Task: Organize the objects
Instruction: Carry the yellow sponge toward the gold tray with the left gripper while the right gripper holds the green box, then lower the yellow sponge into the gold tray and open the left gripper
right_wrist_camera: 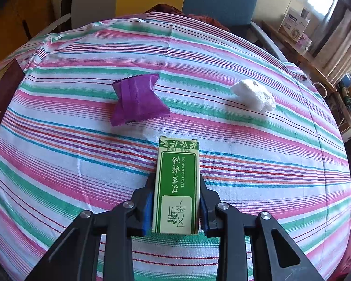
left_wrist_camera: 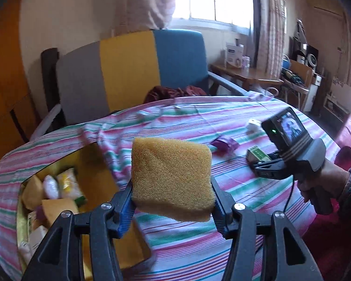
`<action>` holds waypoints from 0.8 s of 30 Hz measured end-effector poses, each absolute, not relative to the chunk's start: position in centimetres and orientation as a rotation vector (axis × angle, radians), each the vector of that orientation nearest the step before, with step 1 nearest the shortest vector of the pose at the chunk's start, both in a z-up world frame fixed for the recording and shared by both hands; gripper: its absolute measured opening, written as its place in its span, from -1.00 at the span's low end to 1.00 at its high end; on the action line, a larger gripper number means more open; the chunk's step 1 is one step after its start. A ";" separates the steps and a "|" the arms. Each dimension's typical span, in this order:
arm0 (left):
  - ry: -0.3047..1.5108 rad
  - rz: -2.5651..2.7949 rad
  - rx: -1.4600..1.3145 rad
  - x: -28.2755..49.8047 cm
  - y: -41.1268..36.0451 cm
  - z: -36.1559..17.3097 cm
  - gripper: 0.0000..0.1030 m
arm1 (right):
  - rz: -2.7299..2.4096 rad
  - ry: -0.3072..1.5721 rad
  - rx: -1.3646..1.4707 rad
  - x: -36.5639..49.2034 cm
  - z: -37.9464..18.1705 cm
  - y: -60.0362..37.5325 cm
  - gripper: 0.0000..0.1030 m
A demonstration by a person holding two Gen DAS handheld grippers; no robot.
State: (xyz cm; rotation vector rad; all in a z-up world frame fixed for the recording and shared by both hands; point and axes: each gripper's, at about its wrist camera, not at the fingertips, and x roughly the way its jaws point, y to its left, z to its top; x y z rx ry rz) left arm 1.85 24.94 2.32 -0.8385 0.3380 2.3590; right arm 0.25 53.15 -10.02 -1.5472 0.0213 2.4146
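Observation:
My left gripper [left_wrist_camera: 172, 197] is shut on a yellow sponge [left_wrist_camera: 172, 175] and holds it in the air above the striped tablecloth [left_wrist_camera: 199, 241]. Below it on the left stands an open yellow box [left_wrist_camera: 93, 164] with several packets inside. In the right wrist view my right gripper [right_wrist_camera: 177, 183] is shut on a green and cream essential oil carton [right_wrist_camera: 177, 164] that rests on the cloth. The left wrist view shows the right gripper [left_wrist_camera: 261, 166], the carton [left_wrist_camera: 257, 153] and the hand holding it. A purple wrapper [right_wrist_camera: 138, 100] and a white crumpled wad [right_wrist_camera: 255, 93] lie farther out.
A chair with a grey, yellow and blue back [left_wrist_camera: 128, 70] stands behind the table, a dark red cloth [left_wrist_camera: 175, 92] on its seat. A wooden side table [left_wrist_camera: 245, 72] with cartons is at the back right. A maroon lid [right_wrist_camera: 2, 93] shows at the left edge.

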 end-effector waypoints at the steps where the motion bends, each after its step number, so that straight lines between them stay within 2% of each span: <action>1: 0.332 2.373 -0.843 1.8 24.3 2.3 0.10 | 2.414 0.017 -1.546 0.3 -10.0 53.1 -0.37; 24: 0.169 2.507 -1.042 -2.2 16.1 -0.6 0.10 | 2.406 -0.022 -1.514 0.2 -10.3 52.8 -0.37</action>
